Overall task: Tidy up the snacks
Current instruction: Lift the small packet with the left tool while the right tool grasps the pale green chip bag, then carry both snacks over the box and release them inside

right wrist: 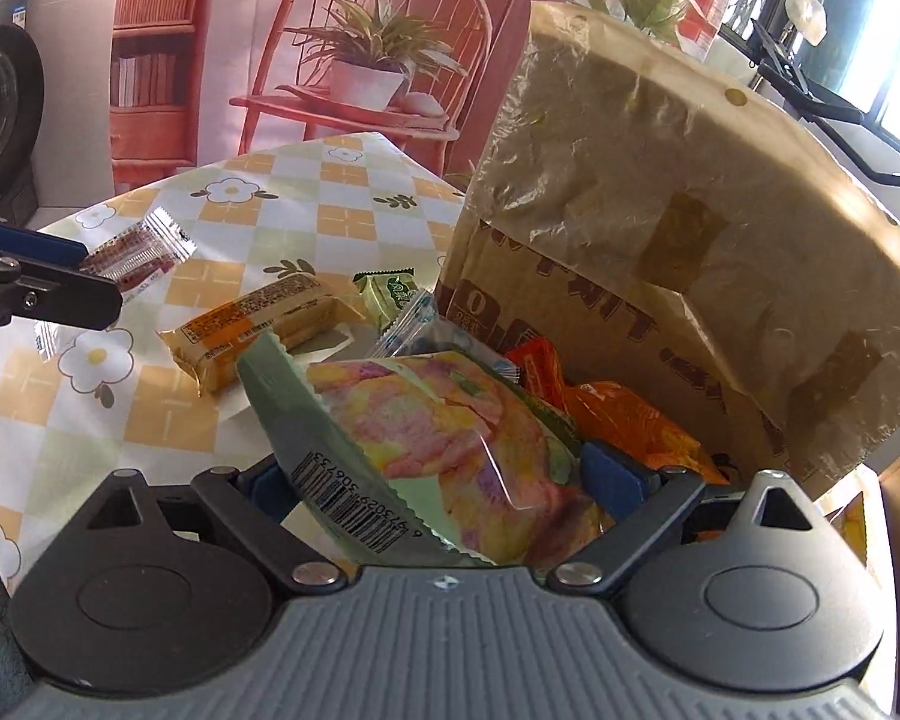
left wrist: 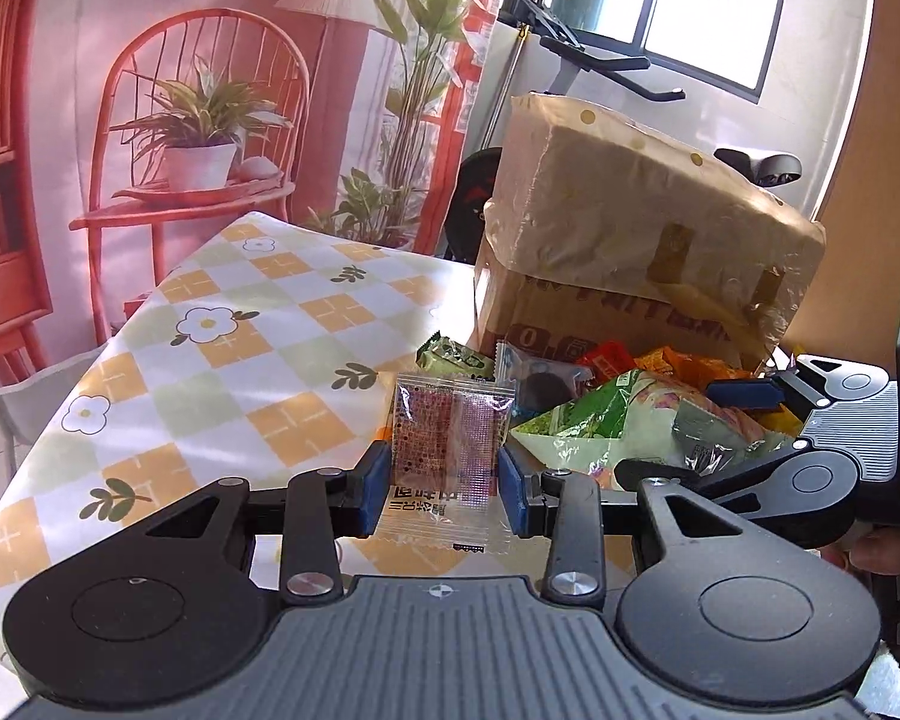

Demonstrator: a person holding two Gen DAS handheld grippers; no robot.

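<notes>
My left gripper (left wrist: 443, 489) is shut on a small clear packet (left wrist: 444, 438) with red dotted contents, held upright between its blue pads above the checked tablecloth (left wrist: 240, 330). The right wrist view shows that gripper (right wrist: 30, 276) and packet (right wrist: 138, 252) at the far left. My right gripper (right wrist: 438, 480) stands wide around a pale green bag (right wrist: 438, 420) printed with pastel puffs. The bag fills the gap and presses against the right pad (right wrist: 612, 474); the left pad is mostly hidden behind its sealed edge. The bag (left wrist: 600, 420) sits on a heap of snacks.
A tall cardboard box (right wrist: 660, 240) wrapped in plastic stands right behind the heap. Orange packets (right wrist: 618, 414), a green packet (right wrist: 384, 291) and a tan wafer bar (right wrist: 258, 330) lie around the bag. A printed backdrop hangs beyond the table's far edge.
</notes>
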